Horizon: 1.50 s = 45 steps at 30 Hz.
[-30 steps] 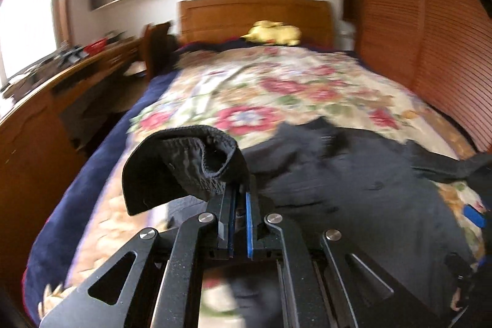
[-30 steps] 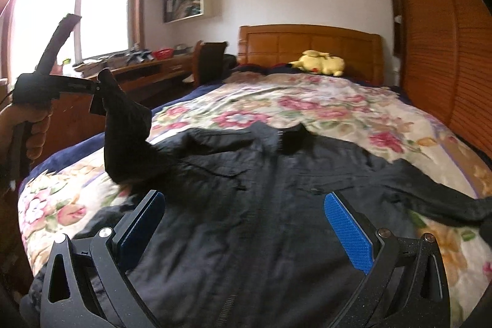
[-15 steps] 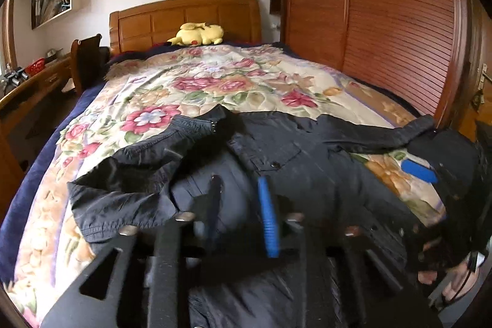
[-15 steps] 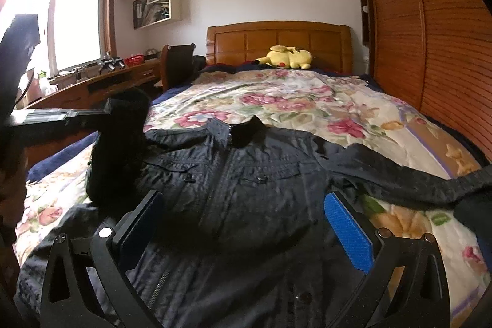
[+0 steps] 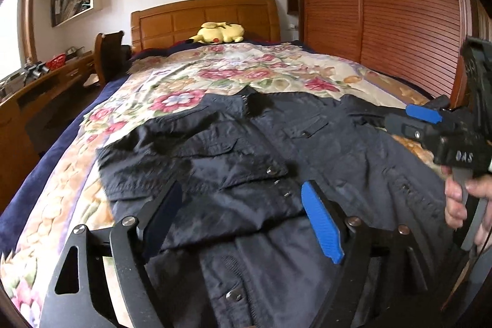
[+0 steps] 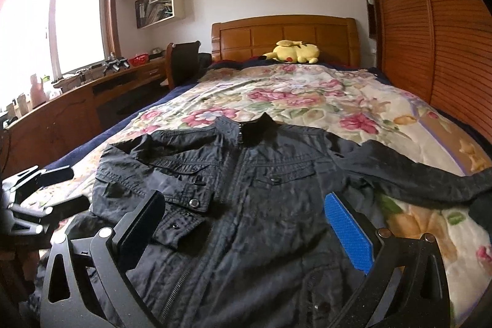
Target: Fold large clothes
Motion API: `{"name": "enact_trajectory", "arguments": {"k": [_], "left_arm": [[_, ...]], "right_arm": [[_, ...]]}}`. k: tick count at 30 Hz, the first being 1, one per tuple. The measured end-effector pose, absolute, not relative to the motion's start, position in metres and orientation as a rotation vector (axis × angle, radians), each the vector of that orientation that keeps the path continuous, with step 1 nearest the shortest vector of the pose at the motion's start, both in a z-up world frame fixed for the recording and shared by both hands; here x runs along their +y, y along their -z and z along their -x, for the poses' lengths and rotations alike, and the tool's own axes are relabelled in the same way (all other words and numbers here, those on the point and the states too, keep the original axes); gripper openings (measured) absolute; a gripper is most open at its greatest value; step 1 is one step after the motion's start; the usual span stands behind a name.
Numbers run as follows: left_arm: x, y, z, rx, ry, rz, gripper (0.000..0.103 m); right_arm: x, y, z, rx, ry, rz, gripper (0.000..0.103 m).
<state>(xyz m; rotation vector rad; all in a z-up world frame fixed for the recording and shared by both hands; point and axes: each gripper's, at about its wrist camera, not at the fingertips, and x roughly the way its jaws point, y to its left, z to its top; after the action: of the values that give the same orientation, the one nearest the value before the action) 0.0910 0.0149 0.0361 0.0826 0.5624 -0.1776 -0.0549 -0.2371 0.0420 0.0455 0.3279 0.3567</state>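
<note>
The black jacket [image 6: 246, 192] lies front-up on the floral bedspread [image 6: 307, 94], collar toward twelve o'clock; its folded-in sleeve [image 5: 172, 156] could spring back out, being loose; the nine o'clock left gripper [image 5: 240, 220] has just been opening, empty, tilted down; the right gripper [image 6: 246, 232] hovers spread, empty, lower.
</note>
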Motion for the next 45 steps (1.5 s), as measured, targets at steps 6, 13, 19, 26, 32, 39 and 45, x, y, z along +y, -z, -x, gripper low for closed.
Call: {"name": "enact_trajectory", "arguments": {"k": [6,13,19,26,32,39,45], "left_arm": [[0.047,-0.013,-0.082,0.569,0.147,0.005,0.081],[0.071,0.005,-0.078,0.592,0.134,0.056,0.081],[0.073,0.005,-0.070,0.581,0.134,0.039,0.081],[0.067,0.003,-0.064,0.560,0.128,0.005,0.081],[0.065,0.003,-0.061,0.545,0.122,0.000,0.081],[0.063,0.005,-0.061,0.544,0.132,-0.018,0.081],[0.062,0.002,-0.059,0.537,0.142,-0.016,0.081]], "right_arm": [[-0.220,-0.034,0.029,0.369,-0.401,-0.007,0.101],[-0.186,-0.020,0.001,0.462,-0.491,0.062,0.091],[-0.167,0.000,-0.025,0.566,-0.560,0.114,0.079],[-0.166,0.021,-0.049,0.662,-0.615,0.112,0.059],[-0.154,0.027,-0.046,0.664,-0.637,0.162,0.015],[-0.161,0.013,-0.025,0.574,-0.574,0.163,0.010],[-0.180,0.000,-0.004,0.493,-0.447,0.213,0.010]]}}
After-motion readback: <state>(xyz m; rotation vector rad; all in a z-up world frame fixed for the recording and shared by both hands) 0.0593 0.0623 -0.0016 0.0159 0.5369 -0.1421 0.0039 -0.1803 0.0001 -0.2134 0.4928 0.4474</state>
